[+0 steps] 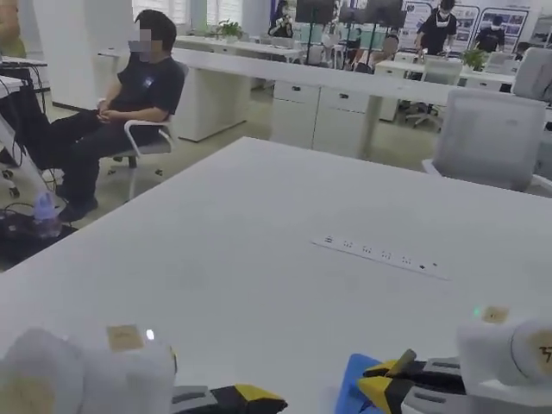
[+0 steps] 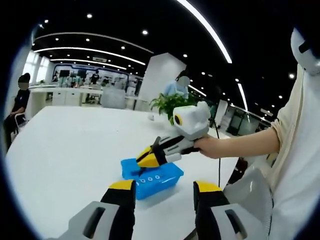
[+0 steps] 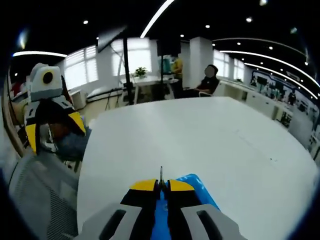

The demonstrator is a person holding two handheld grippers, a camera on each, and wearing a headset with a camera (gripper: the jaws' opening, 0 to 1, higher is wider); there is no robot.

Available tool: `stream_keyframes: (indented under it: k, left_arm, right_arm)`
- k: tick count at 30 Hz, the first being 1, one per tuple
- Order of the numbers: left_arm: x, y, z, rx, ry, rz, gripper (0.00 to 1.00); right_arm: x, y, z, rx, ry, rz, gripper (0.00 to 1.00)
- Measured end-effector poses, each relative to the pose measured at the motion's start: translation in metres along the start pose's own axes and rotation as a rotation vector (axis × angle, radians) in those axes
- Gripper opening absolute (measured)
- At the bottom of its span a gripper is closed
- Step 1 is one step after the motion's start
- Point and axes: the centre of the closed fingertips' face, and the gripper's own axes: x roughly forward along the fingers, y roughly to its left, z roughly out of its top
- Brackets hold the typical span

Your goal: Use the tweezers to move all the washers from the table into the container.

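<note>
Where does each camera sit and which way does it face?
Head view: on the person's head, facing across the white table; left tool and right tool at the bottom.
Left gripper view: on the left tool, facing the blue container and right tool; own open jaws, a hand.
Right gripper view: on the right tool, facing along the table; jaws shut on tweezers.
Shared: each gripper view shows the other tool.

Beyond the blue container (image 2: 152, 179), the white desk (image 1: 259, 250) is lying bare and wide, leaving a gripper free passage. Just above the container, the right gripper (image 2: 145, 157), clamping tweezers (image 3: 161, 175), is hanging and blocking the way down. Farther beyond, a flush power strip (image 1: 379, 255) is sitting.
</note>
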Motion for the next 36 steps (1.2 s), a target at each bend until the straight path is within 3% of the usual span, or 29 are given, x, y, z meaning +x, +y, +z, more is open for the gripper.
stream_keyframes:
  k: [3,7,11,14,19,22,25,28,32,36]
  left_arm:
    - [-0.002,-0.001,0.019,0.022,-0.016,-0.03,0.42]
    - [0.002,-0.006,0.033,0.065,0.005,-0.06,0.36]
    - [0.012,-0.021,0.037,0.172,0.086,-0.122,0.3]
    - [0.022,-0.038,0.041,0.219,0.111,-0.185,0.24]
    - [0.042,-0.062,0.036,0.308,0.184,-0.281,0.2]
    - [0.053,-0.075,0.036,0.332,0.196,-0.328,0.15]
    - [0.061,-0.082,0.031,0.39,0.227,-0.359,0.07]
    - [0.067,-0.093,0.022,0.41,0.28,-0.401,0.08]
    - [0.072,-0.096,0.008,0.487,0.355,-0.419,0.07]
    - [0.076,-0.099,0.004,0.523,0.371,-0.43,0.0]
  right_arm:
    - [-0.015,0.009,0.004,-0.027,-0.006,0.019,0.03]
    - [-0.033,0.024,0.006,-0.03,-0.011,0.06,0.03]
    - [-0.045,0.042,0.003,-0.016,0.0,0.121,0.03]
    - [-0.051,0.06,-0.003,-0.03,0.022,0.179,0.03]
    - [-0.058,0.082,-0.017,-0.104,0.09,0.234,0.03]
    - [-0.061,0.09,-0.023,-0.131,0.113,0.252,0.03]
    - [-0.064,0.099,-0.031,-0.185,0.145,0.281,0.03]
    - [-0.068,0.103,-0.034,-0.208,0.166,0.29,0.03]
    - [-0.072,0.104,-0.039,-0.25,0.191,0.279,0.03]
    - [-0.074,0.103,-0.048,-0.267,0.224,0.269,0.03]
